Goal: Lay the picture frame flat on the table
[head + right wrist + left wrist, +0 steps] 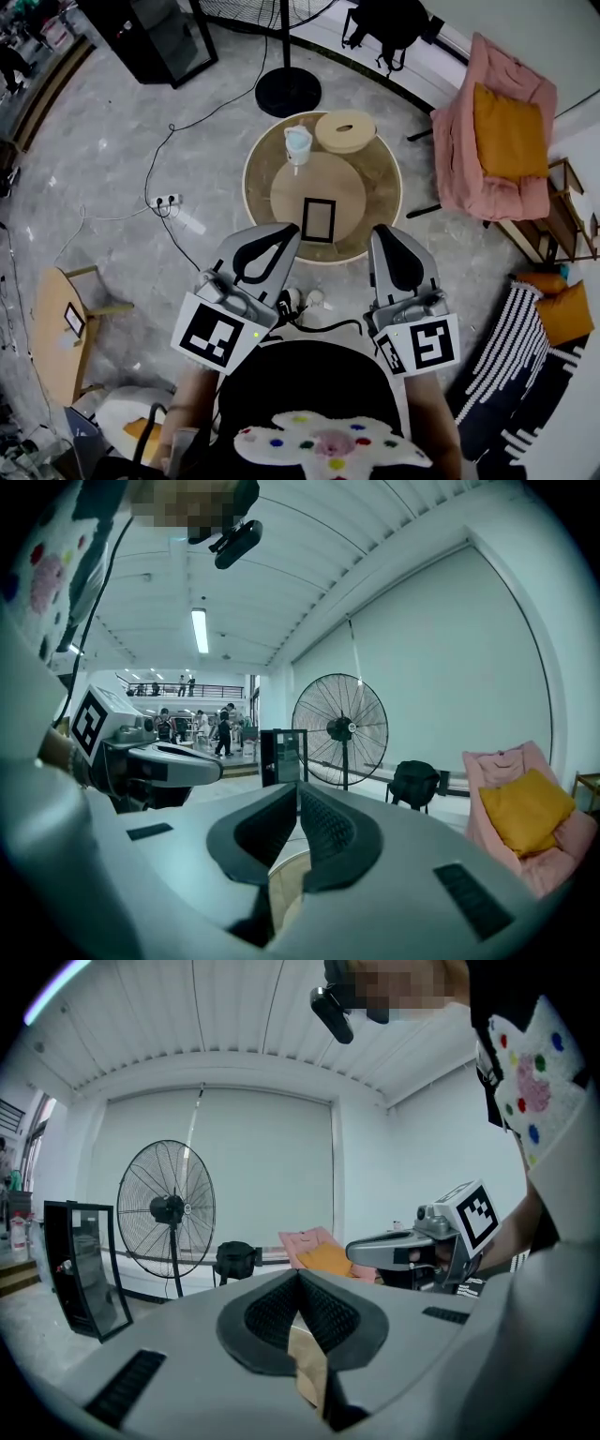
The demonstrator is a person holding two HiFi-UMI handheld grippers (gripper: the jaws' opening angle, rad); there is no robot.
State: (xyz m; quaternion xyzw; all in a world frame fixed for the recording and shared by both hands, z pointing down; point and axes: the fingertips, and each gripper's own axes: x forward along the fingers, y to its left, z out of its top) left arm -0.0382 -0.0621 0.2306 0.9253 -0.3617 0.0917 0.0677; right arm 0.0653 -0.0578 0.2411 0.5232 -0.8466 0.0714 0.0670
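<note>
Table (386, 208): upper centre; picture frame (319, 220) on it, propped or flat I can't tell.
Left gripper (289, 232), right gripper (380, 234): both mine, pinched closed, empty, short of the table.
Progress: seemingly nothing begun.

Looking down from my head, the light is even, soft and daylight-flat. Shadows on the grey marbled floor (122, 187) are weak and soft-edged, and straight lines bow toward the edges. From my left gripper (300, 1277), the large pale blind (262, 1166) glows behind, turning the black pedestal fan (167, 1208) into a near silhouette. My own grey shell, close up, is soft and unfocused. From my right gripper (298, 789), a long white ceiling lamp (200, 630) burns bright and everything has a cool greenish cast. Black corners ring both round, heavily bent pictures.
</note>
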